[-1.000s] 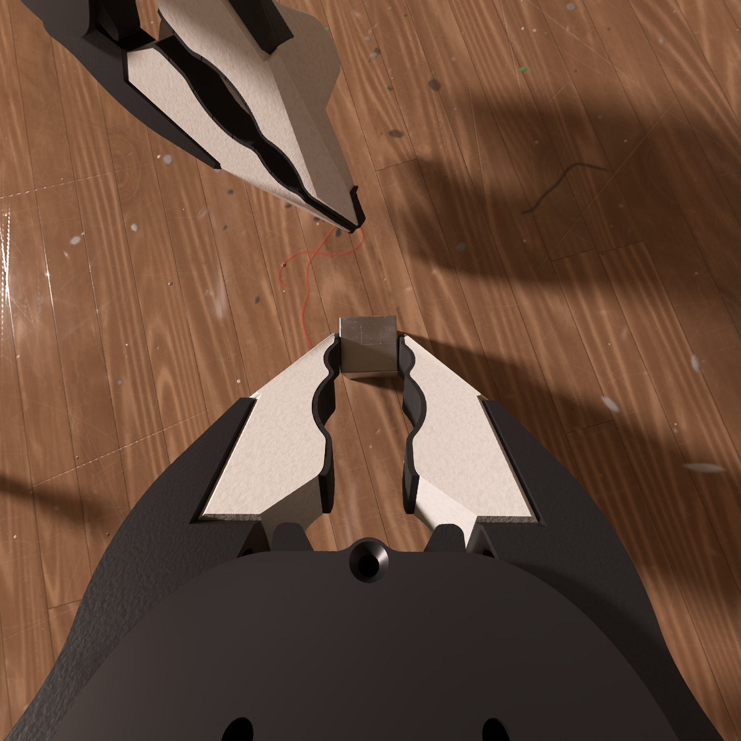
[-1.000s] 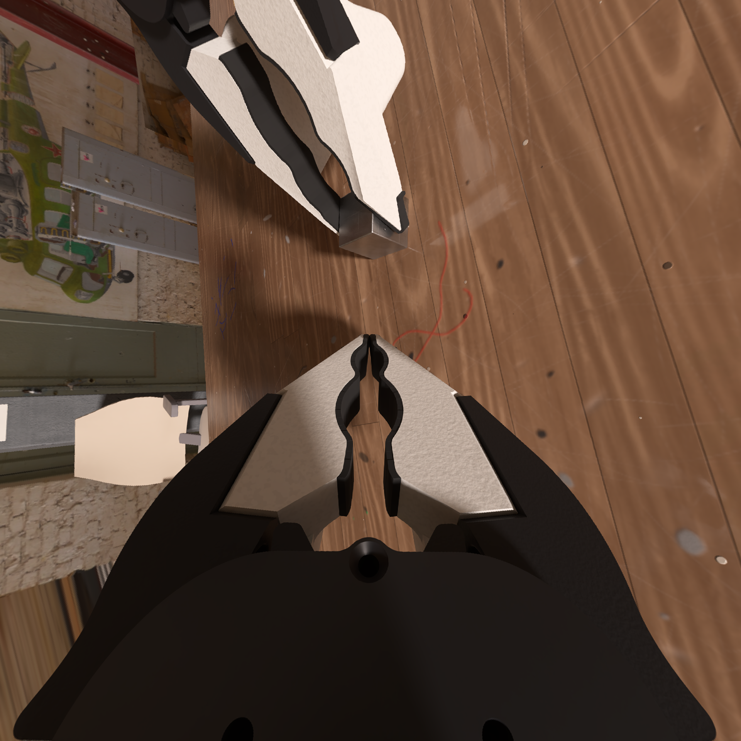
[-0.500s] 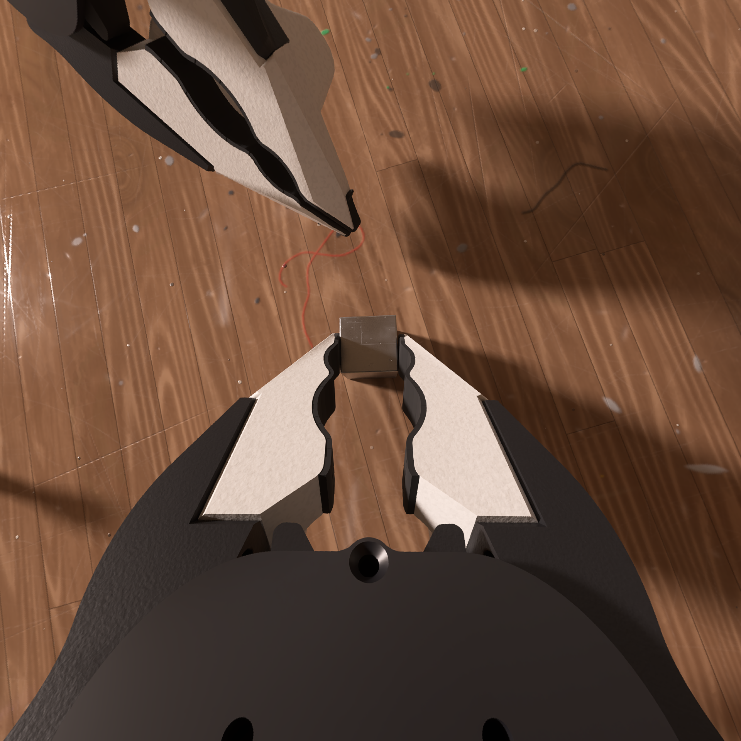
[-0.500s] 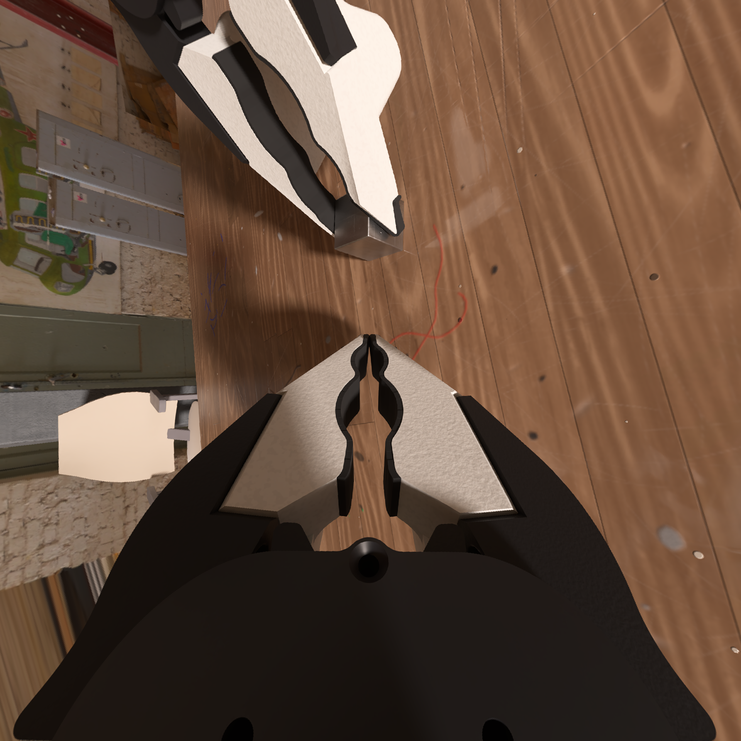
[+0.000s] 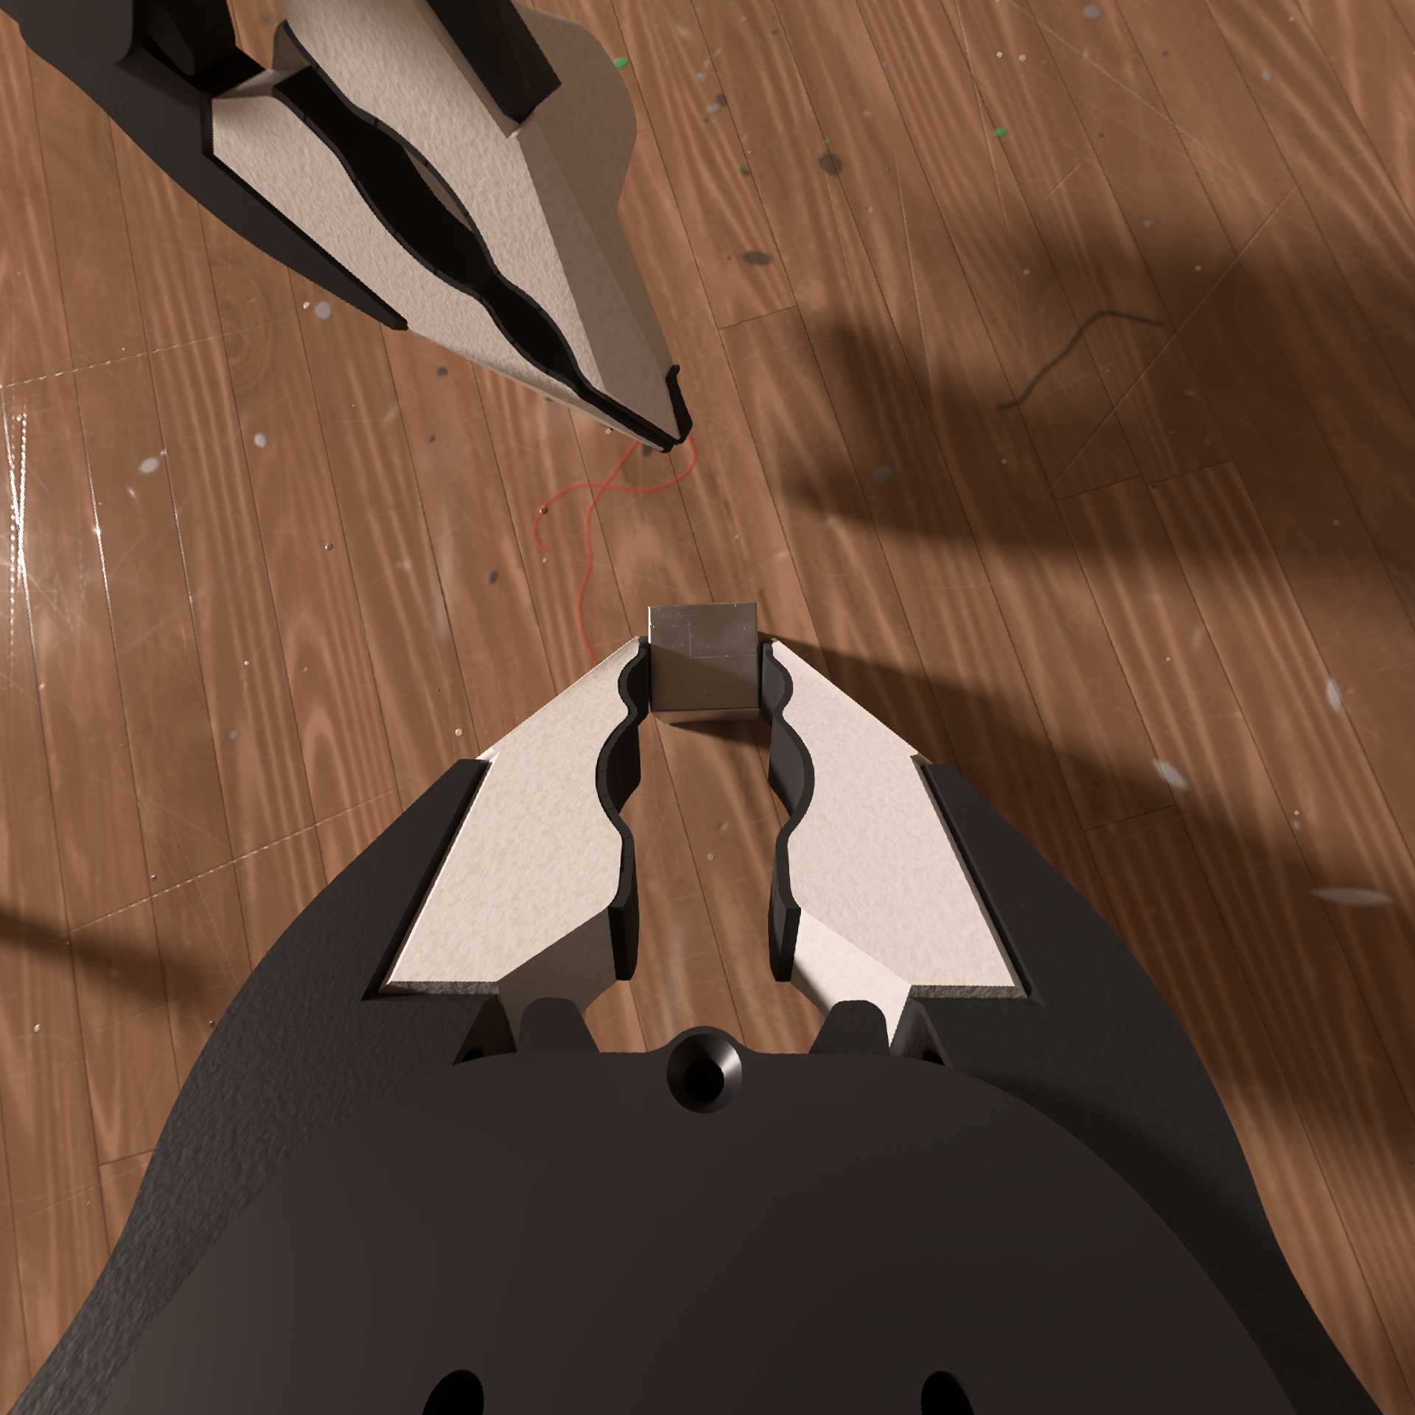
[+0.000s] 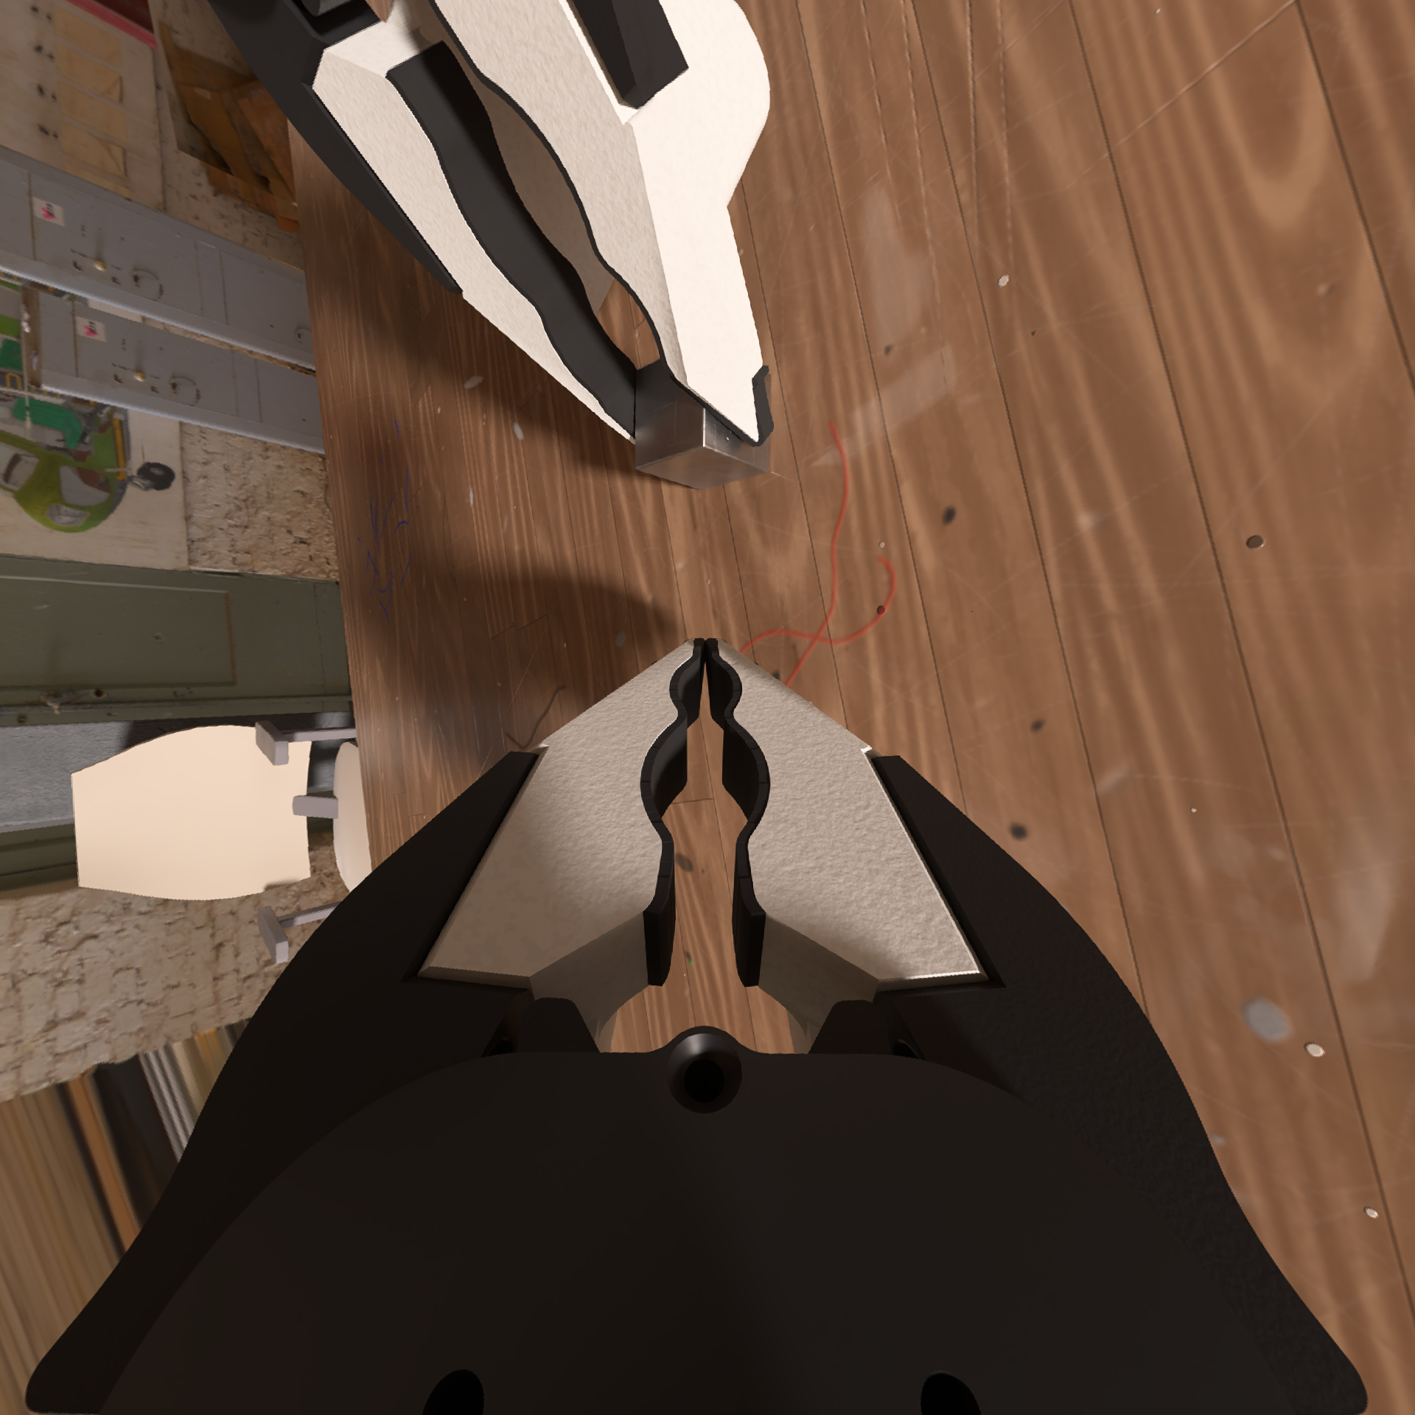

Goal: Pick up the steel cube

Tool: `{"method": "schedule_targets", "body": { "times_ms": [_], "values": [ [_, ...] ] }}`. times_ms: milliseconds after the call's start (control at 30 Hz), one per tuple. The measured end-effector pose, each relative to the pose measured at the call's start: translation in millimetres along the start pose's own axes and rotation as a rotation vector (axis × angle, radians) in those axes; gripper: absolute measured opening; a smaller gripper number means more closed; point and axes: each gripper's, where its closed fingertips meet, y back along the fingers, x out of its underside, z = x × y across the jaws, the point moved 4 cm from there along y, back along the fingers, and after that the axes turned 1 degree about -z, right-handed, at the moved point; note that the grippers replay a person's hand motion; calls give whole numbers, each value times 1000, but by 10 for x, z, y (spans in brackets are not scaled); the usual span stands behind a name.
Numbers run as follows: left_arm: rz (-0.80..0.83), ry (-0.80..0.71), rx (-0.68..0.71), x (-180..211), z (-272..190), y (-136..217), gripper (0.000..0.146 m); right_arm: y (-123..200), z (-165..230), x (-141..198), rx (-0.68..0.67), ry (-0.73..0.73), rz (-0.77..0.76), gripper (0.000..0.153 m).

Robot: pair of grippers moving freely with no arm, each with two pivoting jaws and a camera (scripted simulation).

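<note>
Steel cube point(image 5: 703, 665) sits clamped between the left gripper point(image 5: 704, 651) fingertips, low over the wooden tabletop point(image 5: 1072, 689). Farther off, the right gripper point(image 6: 704, 645) hovers pinched closed and empty (a red thread point(image 5: 605, 528) lies between them).

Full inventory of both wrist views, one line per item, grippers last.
cube: 1, steel grey, between the left gripper's fingertips
red thread: 1, on the table between the two grippers
dark thread: 1, on the table, far right in the left wrist view
table: 1, brown wood planks, speckled
cabinets: grey and olive, past the table edge
stool: 1, cream, beside the table
left gripper: 1, black and white, shut on cube
right gripper: 1, black and white, shut, empty
</note>
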Motion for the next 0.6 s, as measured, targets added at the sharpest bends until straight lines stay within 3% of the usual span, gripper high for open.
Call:
{"method": "schedule_targets", "body": {
  "times_ms": [600],
  "values": [
    [0,1,0,-1,0,-1,28,-3,44,-7,115,6,21,0]
  ]
}}
